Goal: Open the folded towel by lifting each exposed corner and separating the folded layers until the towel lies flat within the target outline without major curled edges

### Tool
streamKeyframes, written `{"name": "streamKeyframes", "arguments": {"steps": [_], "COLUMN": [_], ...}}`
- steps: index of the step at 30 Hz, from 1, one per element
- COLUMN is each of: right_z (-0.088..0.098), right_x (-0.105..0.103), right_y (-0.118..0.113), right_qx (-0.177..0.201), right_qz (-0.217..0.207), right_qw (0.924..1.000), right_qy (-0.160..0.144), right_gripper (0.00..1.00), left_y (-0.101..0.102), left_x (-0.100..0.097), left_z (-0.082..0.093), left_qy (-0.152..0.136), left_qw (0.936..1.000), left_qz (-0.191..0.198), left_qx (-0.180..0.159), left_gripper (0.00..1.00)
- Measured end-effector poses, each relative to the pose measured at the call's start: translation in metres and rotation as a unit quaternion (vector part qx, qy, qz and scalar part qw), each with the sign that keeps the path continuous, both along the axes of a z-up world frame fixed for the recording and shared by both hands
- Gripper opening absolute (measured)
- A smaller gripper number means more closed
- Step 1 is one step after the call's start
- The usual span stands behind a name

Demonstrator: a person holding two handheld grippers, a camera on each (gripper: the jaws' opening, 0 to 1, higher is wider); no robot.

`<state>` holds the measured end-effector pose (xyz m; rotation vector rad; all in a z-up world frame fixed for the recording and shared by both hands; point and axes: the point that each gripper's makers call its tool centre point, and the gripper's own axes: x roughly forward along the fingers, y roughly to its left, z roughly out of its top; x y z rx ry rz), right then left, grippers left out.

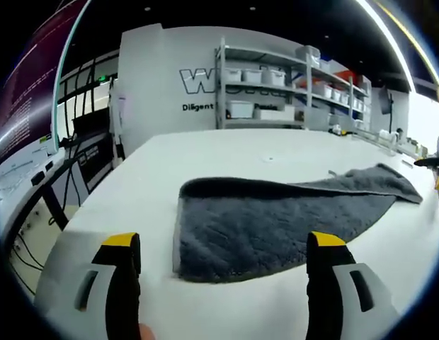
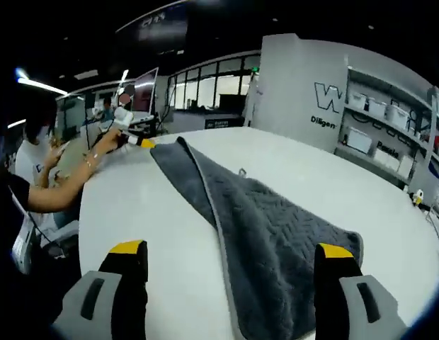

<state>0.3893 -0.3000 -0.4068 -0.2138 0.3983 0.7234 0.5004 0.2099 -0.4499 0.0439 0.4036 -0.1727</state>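
A dark grey terry towel lies spread on the white round-edged desk, its near edge just beyond the left hand-held gripper, whose yellow-tipped jaws stand apart with nothing between them. In the right gripper view the same towel stretches away across the desk, and the right hand-held gripper hovers near it, jaws likewise apart and empty. Far right stands a grey metal shelf with white bins.
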Motion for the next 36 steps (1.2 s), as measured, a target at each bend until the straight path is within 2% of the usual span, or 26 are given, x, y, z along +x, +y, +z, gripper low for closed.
{"name": "streamKeyframes", "arguments": {"steps": [5, 14, 17, 20, 22, 26, 31, 36], "right_z": [0.018, 0.019, 0.018, 0.017, 0.015, 0.013, 0.001, 0.003], "right_x": [0.008, 0.031, 0.04, 0.053, 0.059, 0.07, 0.064, 0.06], "right_y": [0.028, 0.071, 0.088, 0.103, 0.109, 0.119, 0.118, 0.12], "right_qx": [0.064, 0.055, 0.066, 0.05, 0.049, 0.046, 0.025, 0.041], "right_qz": [-0.033, -0.041, -0.033, -0.035, -0.033, -0.022, -0.025, -0.015], "right_qw": [0.997, 0.9965, 0.9964, 0.9968, 0.9972, 0.9972, 0.9981, 0.9979], "right_qy": [-0.031, -0.047, -0.042, -0.052, -0.046, -0.054, -0.05, -0.049], "right_gripper": [0.99, 0.94, 0.98, 0.99, 0.99, 1.0, 1.0, 1.0], "left_y": [0.0, -0.001, -0.001, -0.001, -0.002, -0.005, -0.006, -0.01], "left_x": [-0.001, -0.002, -0.002, -0.001, 0.0, -0.001, -0.002, 0.0], "left_z": [0.0, 0.0, 0.0, 0.001, 0.002, 0.001, 0.0, 0.004], "left_qy": [0.0, -0.001, -0.001, -0.003, -0.004, -0.004, -0.002, -0.01], "left_qw": [1.0, 1.0, 1.0, 1.0, 1.0, 1.0, 1.0, 0.9999], "left_qz": [0.0, 0.001, 0.001, -0.001, -0.002, -0.004, -0.007, -0.01], "left_qx": [0.001, 0.002, 0.002, 0.0, 0.0, -0.001, -0.004, -0.002], "left_gripper": [0.96, 0.96, 0.96, 0.96, 0.96, 0.96, 0.96, 0.95]}}
